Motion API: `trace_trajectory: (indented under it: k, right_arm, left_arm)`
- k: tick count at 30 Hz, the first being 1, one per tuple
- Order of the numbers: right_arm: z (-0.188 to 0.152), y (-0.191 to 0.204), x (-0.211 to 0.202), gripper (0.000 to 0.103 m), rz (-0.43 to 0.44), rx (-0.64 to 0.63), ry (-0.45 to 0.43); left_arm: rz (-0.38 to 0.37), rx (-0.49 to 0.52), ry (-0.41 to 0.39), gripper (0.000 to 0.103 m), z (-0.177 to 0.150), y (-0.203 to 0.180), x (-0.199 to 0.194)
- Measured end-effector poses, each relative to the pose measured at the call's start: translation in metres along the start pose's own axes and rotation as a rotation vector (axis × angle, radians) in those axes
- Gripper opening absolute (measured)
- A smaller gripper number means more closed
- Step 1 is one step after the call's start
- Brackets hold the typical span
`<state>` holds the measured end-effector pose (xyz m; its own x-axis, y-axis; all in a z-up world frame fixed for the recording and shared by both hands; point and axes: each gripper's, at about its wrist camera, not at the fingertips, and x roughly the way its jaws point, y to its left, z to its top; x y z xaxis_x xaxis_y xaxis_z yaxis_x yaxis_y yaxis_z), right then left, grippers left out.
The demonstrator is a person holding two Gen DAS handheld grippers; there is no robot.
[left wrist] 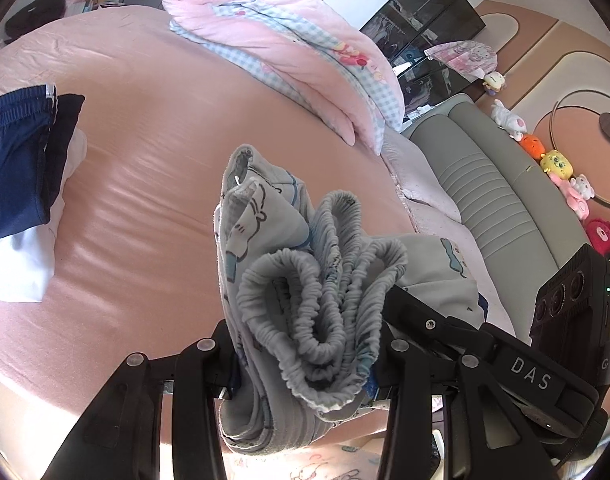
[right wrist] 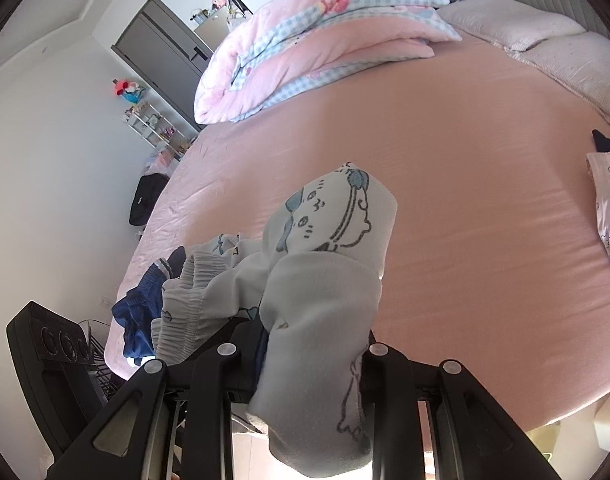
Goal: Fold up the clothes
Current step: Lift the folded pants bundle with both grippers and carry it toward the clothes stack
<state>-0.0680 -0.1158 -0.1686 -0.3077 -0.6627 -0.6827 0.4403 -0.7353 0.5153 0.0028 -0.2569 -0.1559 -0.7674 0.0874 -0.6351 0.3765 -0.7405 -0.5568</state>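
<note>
A pale grey garment [left wrist: 305, 260] with a blue cartoon print and a gathered elastic waistband hangs bunched above the pink bed [left wrist: 153, 168]. My left gripper [left wrist: 305, 364] is shut on its crumpled waistband folds. My right gripper [right wrist: 313, 360] is shut on another thick fold of the same garment [right wrist: 325, 240], whose printed side faces up. In the left wrist view the right gripper's black body [left wrist: 537, 376] reaches in from the right and touches the cloth. The fabric hides the pads of both grippers.
A folded pink and blue-check quilt [left wrist: 289, 56] lies at the far side of the bed. Navy shorts [left wrist: 13, 160] rest on white clothes at the left edge. Pillows [right wrist: 517, 20], a grey headboard [left wrist: 485, 184] and plush toys [left wrist: 557, 164] line the right.
</note>
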Motion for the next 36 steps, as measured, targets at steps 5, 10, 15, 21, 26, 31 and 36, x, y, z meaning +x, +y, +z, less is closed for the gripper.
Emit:
trace_trajectory:
  k: [5,10,15,21,26,31,36]
  right_arm:
    - [0.0,0.017,-0.029,0.027,0.039,-0.033,-0.021]
    - [-0.001,0.034,-0.053,0.027,0.075,-0.062,-0.032]
    - [-0.005,0.045,-0.074,0.027,0.111,-0.09,-0.037]
    - [0.0,0.067,-0.081,0.027,0.143,-0.127,-0.038]
    - [0.0,0.09,-0.082,0.027,0.152,-0.154,-0.04]
    - [0.002,0.116,-0.079,0.027,0.143,-0.182,-0.044]
    - [0.004,0.139,-0.072,0.028,0.135,-0.192,-0.051]
  left_arm:
    - [0.022,0.035,-0.038,0.039,0.0,-0.024,-0.029]
    - [0.046,0.053,-0.059,0.039,-0.003,-0.043,-0.054]
    - [0.063,0.046,-0.08,0.039,-0.006,-0.05,-0.076]
    - [0.074,0.041,-0.118,0.039,0.003,-0.049,-0.096]
    - [0.072,0.029,-0.147,0.039,0.01,-0.04,-0.115]
    - [0.053,0.006,-0.166,0.039,0.024,-0.025,-0.126]
    - [0.045,0.02,-0.167,0.039,0.043,-0.01,-0.132]
